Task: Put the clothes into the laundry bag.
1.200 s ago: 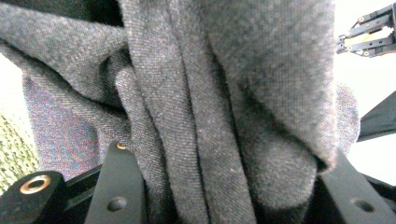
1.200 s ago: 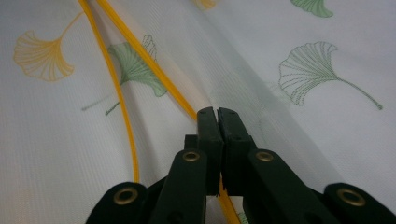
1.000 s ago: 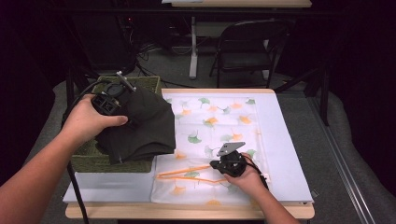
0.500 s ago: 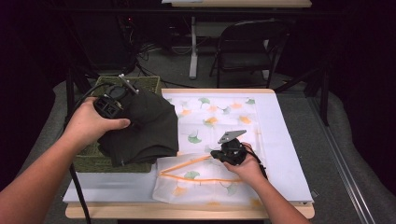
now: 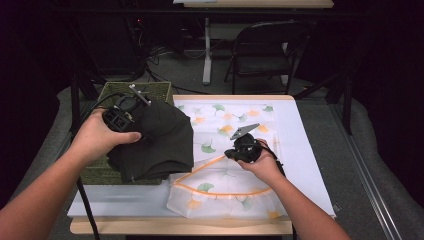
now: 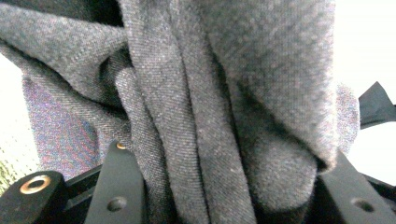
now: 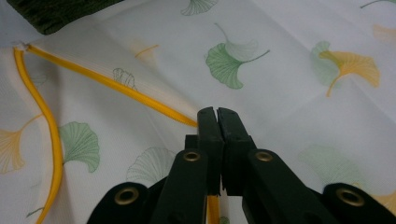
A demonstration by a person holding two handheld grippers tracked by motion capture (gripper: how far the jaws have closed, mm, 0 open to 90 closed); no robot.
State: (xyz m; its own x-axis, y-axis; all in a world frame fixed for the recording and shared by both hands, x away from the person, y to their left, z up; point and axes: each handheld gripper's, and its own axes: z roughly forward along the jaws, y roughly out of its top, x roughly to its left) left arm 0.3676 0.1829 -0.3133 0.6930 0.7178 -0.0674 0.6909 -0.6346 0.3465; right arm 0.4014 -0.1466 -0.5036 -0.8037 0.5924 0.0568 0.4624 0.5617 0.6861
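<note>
left hand-held gripper: we grip the dark garment, jaws wide around folds
right hand-held gripper: we pinch the mesh bag at its yellow zipper

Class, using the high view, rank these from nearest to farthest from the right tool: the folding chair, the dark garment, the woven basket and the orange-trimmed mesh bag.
Measured from the right tool:
1. Orange-trimmed mesh bag: directly under the tool, its trim pinched.
2. Dark garment: to the left, held up by the left tool.
3. Woven basket: further left, at the table's left edge.
4. Folding chair: on the floor beyond the table.
</note>
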